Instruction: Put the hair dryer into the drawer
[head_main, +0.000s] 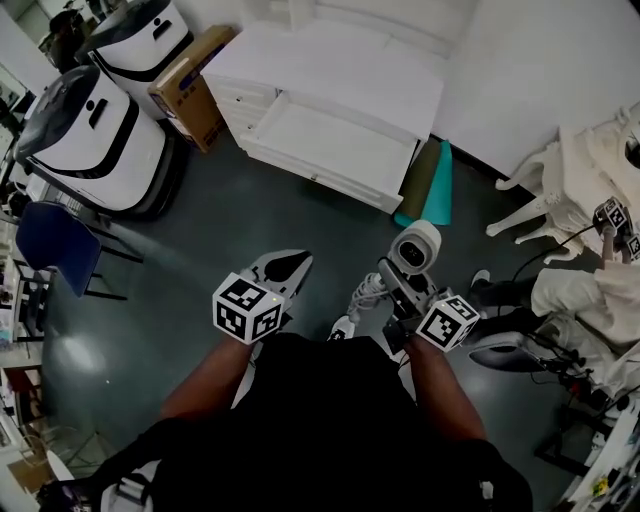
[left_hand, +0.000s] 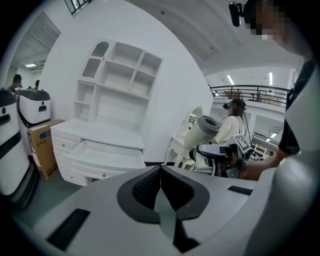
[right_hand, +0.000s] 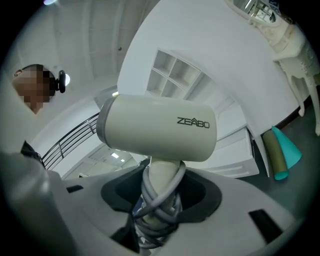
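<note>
Hair dryer in hand, drawer waiting: the right claw (right_hand: 159, 195) grips a cream hair dryer (right_hand: 157, 129) by its handle (right_hand: 162, 172), which is wound with grey cord (right_hand: 150, 202). It holds the dryer upright over the dark floor (head_main: 250, 210), well short of the white desk (head_main: 330, 55). The desk's wide drawer (head_main: 335, 140) stands open and looks bare. The left claw (left_hand: 161, 182) is clenched on nothing. Pickup and opening appear done. Carrying the dryer over, laying it in and letting go remain.

One hair dryer (head_main: 417, 248); seemingly one open drawer (head_main: 335, 150).
</note>
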